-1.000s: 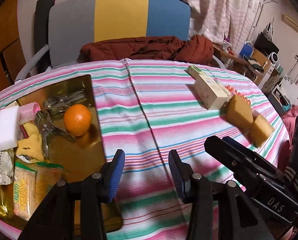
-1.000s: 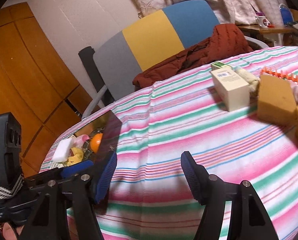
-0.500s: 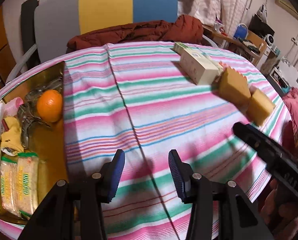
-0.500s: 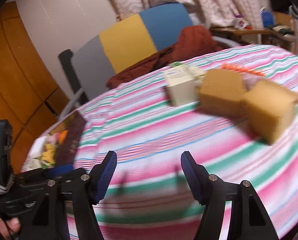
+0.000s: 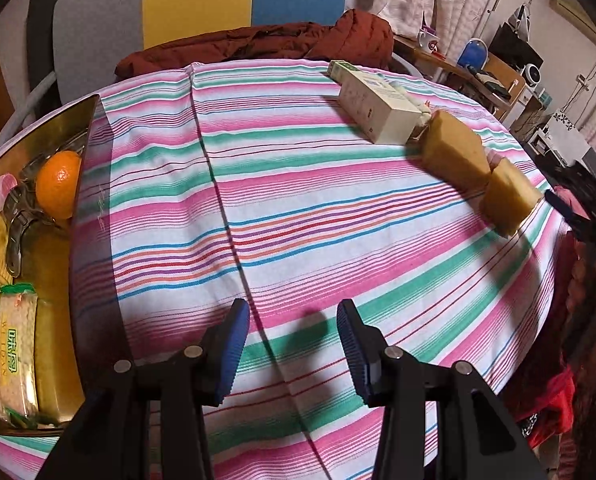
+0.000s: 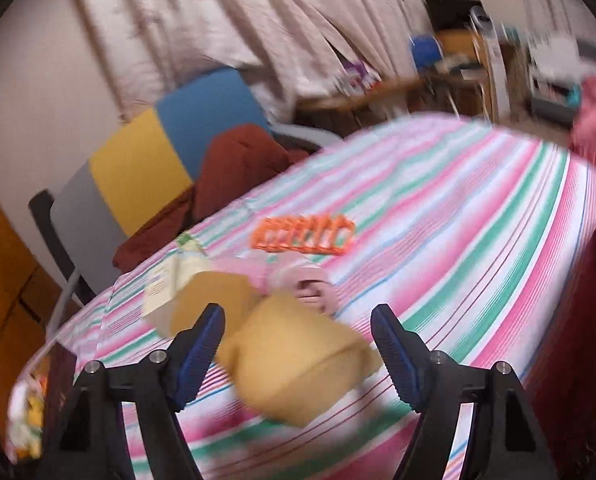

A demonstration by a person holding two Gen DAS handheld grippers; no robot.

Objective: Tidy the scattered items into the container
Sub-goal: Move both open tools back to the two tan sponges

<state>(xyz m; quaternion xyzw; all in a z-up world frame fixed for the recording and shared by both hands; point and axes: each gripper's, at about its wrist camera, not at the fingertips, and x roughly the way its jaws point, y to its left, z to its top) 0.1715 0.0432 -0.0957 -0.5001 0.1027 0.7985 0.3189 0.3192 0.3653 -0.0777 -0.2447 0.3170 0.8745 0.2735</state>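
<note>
A gold tray (image 5: 58,128) at the table's left edge holds an orange (image 5: 58,184), cracker packs (image 5: 10,352) and other small items. Two yellow sponges (image 5: 454,152) (image 5: 510,200) and a white box (image 5: 378,108) lie at the far right. My left gripper (image 5: 290,320) hangs open and empty over the striped cloth, right of the tray. My right gripper (image 6: 298,316) is open, and the nearer sponge (image 6: 298,360) lies just ahead between its fingers, untouched; this view is blurred. Behind it are the second sponge (image 6: 210,300), the box (image 6: 170,284), a pink item (image 6: 306,280) and an orange comb-like piece (image 6: 304,236).
A chair (image 5: 202,0) with a dark red jacket (image 5: 258,44) stands behind the table. A desk with clutter (image 5: 478,68) is at the back right. The table edge curves close to the sponges on the right, where a person's sleeve (image 5: 594,320) shows.
My right gripper has swept right across the table, from facing the tray side to right in front of the sponges. My left gripper has drifted right and lower, still open.
</note>
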